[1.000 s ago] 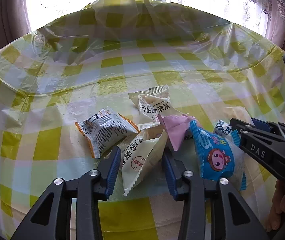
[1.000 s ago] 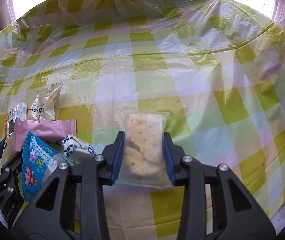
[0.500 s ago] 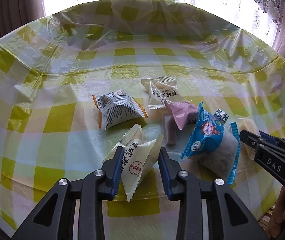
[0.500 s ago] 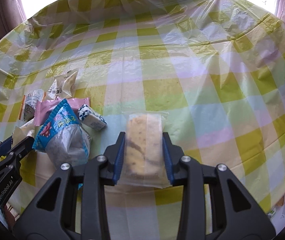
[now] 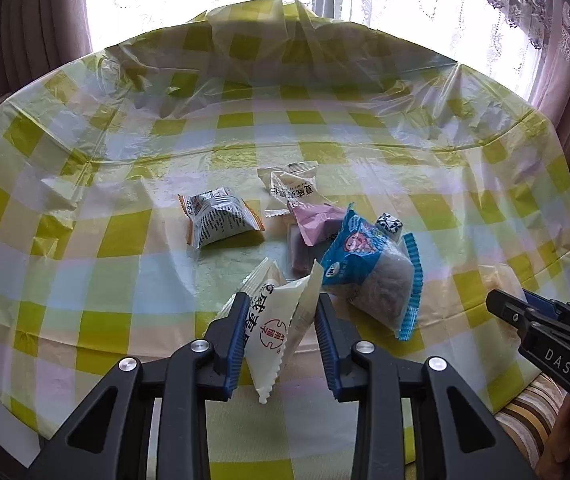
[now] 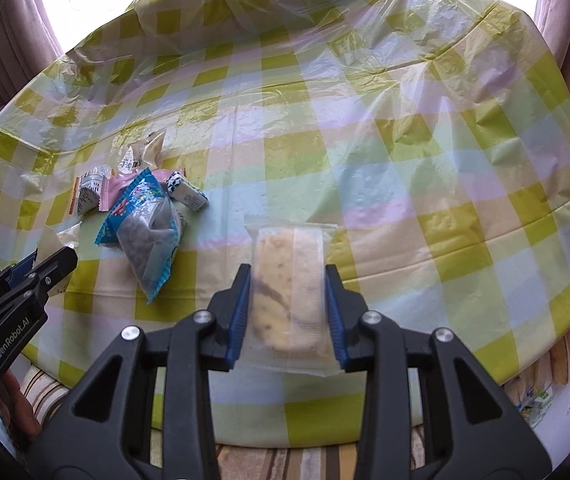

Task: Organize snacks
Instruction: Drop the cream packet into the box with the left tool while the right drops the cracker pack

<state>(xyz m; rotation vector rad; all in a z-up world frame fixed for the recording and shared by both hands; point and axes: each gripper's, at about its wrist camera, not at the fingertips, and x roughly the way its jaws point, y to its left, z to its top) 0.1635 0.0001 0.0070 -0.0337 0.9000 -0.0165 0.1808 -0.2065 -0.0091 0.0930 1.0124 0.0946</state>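
Observation:
My left gripper (image 5: 281,312) is shut on a cream snack packet with a red logo (image 5: 275,328) and holds it above the near table edge. My right gripper (image 6: 288,292) is shut on a clear-wrapped cake bar (image 6: 289,288), also lifted. On the table lie a blue packet (image 5: 369,276), a pink packet (image 5: 317,224), a white-and-orange packet (image 5: 217,222), a cream printed packet (image 5: 291,192) and a small blue-and-white patterned packet (image 5: 389,224). The pile also shows in the right wrist view, with the blue packet (image 6: 145,216) at the left.
The table wears a yellow-checked plastic cloth (image 5: 125,236) with creases and a raised fold at the far edge. Curtains and a bright window stand behind. A striped seat (image 6: 309,460) shows below the near table edge. The right gripper's body (image 5: 557,344) shows at the right of the left wrist view.
Both grippers have risen and drawn back from the table with their packets in them. The pile of snacks now looks farther away and has not shifted.

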